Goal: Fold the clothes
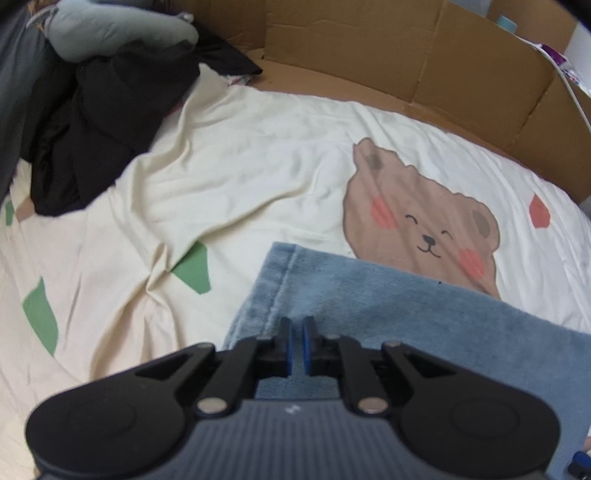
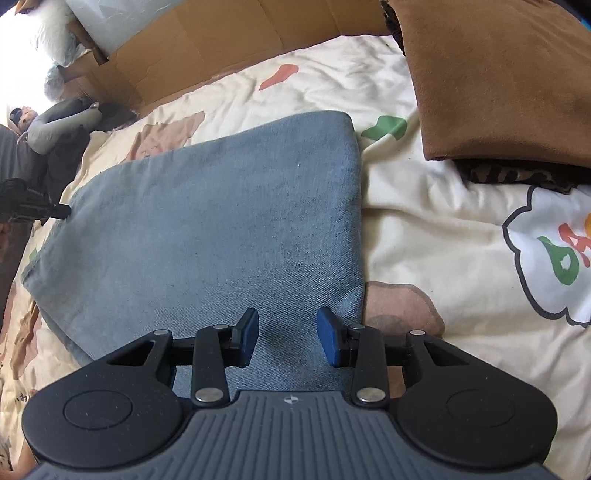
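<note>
The jeans lie folded flat on a cream bedsheet printed with a brown bear and green and red patches. In the left wrist view the left gripper hangs over the hemmed edge of the denim with its blue pads nearly pressed together; only a thin slit shows between them and no cloth is visibly caught there. In the right wrist view the right gripper stands over the near part of the folded jeans with its fingers spread apart, the denim showing below the gap and neither pad seen pressing on it. The same view shows the left gripper at the far left corner of the jeans. A folded brown garment lies on the sheet to the right of the jeans, apart from them. A heap of black clothing and a grey garment sit at the far left. Cardboard walls stand behind the bed.
</note>
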The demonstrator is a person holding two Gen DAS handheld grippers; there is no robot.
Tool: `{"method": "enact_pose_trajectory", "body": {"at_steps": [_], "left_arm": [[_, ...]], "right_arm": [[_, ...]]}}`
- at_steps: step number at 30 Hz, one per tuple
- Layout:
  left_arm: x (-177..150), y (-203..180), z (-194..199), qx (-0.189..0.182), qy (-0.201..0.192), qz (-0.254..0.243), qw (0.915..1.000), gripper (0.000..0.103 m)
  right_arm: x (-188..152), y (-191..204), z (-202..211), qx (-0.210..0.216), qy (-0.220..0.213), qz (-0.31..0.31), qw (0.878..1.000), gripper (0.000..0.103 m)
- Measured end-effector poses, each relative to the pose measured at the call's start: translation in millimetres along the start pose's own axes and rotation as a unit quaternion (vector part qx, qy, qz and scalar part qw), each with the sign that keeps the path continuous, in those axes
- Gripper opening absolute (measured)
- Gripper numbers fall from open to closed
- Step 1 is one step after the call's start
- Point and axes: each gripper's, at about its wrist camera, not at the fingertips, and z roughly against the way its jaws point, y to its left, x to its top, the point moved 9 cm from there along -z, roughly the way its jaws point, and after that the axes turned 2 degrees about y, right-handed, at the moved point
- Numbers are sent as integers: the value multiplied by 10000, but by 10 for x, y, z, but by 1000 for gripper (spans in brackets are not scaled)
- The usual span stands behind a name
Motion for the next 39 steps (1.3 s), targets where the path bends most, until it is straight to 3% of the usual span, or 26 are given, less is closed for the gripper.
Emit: {"method": "enact_pose_trajectory", "body": {"at_steps": [10, 15, 24, 30, 35, 39], "left_arm": [[-36, 70, -162, -169, 86, 272, 9995, 9], [-24, -10, 94, -119, 70, 202, 9997, 8], [-357, -169, 379, -358, 103, -179, 9991, 9], [-615, -494, 389, -844, 233, -428, 9952, 9], [-878, -959, 463, -1419, 114, -1120, 9835, 10], [-1086, -1192, 473, -1787, 323, -1359, 9739, 10]], "right_arm": [[-9, -5, -23, 74, -3, 70, 9999, 42], [63, -49, 51, 156, 19, -307, 9994, 42], [18, 315, 130, 426, 30, 253, 9988, 42], [-199, 550, -14, 533, 394, 583, 9961, 42], [-384, 655, 5, 357, 510, 1037, 9927, 42], [-454, 705, -3, 249, 568, 1246, 9903, 46]]}}
